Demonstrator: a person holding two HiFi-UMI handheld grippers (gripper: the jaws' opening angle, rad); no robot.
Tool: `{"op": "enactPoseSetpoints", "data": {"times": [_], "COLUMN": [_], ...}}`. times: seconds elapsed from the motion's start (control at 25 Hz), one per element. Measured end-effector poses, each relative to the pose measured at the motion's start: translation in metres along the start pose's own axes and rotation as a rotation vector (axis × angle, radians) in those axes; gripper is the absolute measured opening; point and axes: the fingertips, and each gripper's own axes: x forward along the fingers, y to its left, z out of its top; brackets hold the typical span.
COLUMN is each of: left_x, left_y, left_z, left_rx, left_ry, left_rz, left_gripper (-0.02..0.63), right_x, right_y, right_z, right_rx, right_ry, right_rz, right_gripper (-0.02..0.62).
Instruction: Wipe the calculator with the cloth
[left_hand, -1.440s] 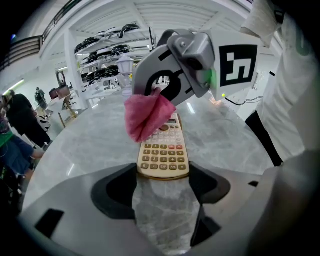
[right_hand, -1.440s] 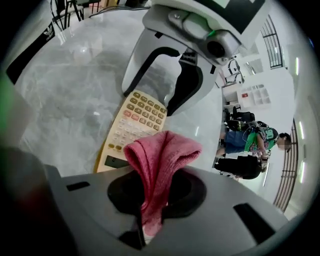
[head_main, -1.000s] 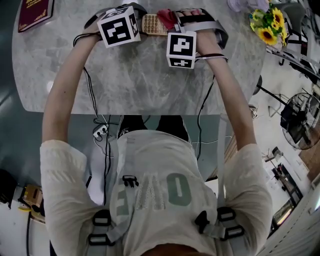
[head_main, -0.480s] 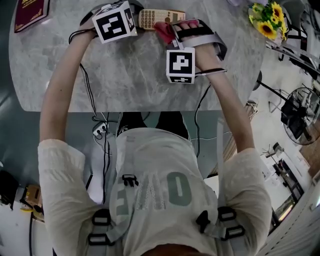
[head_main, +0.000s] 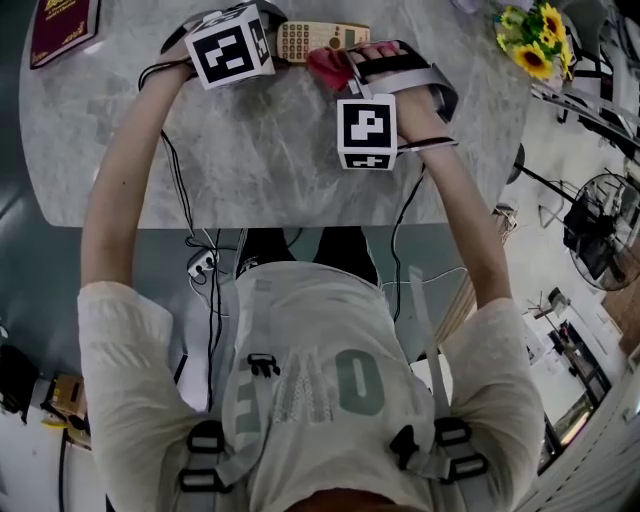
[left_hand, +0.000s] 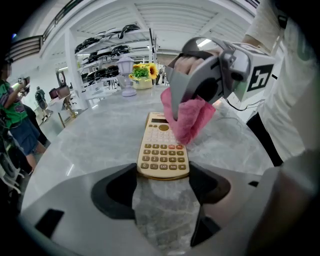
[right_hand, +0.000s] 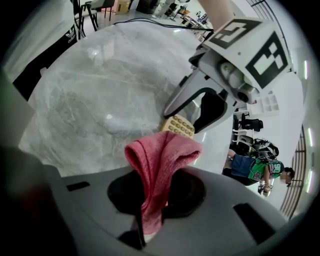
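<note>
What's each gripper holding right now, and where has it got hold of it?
The left gripper clamps the calculator by the side edges of its keypad end. The right gripper pinches the pink cloth at a fold, bunched end sticking out.

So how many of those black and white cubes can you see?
2. The left cube sits on the left tool, which clamps the calculator. The right cube sits on the right tool, which grips the pink cloth. None seems hidden.
</note>
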Motion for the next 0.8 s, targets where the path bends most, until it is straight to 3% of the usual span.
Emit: {"op": "enactPoseSetpoints", "data": {"times": [0.32, 0.8], "left_x": [0.001, 0.0], "left_y": [-0.001, 0.001], "left_z": [0.001, 0.0], "left_rx": [-0.006, 0.003], "left_ry": [-0.014, -0.04], "left_rz": [-0.009, -0.004], "left_gripper": [0.336, 0.336], "right_x": [0.015, 0.033], "right_y": [-0.06, -0.07], "right_z": [0.017, 0.025], "right_rx": [-0.065, -0.095], "right_ry": [-0.023, 0.003], "right_rz": [-0.08, -0.086], "right_gripper": [0.054, 0.054]}}
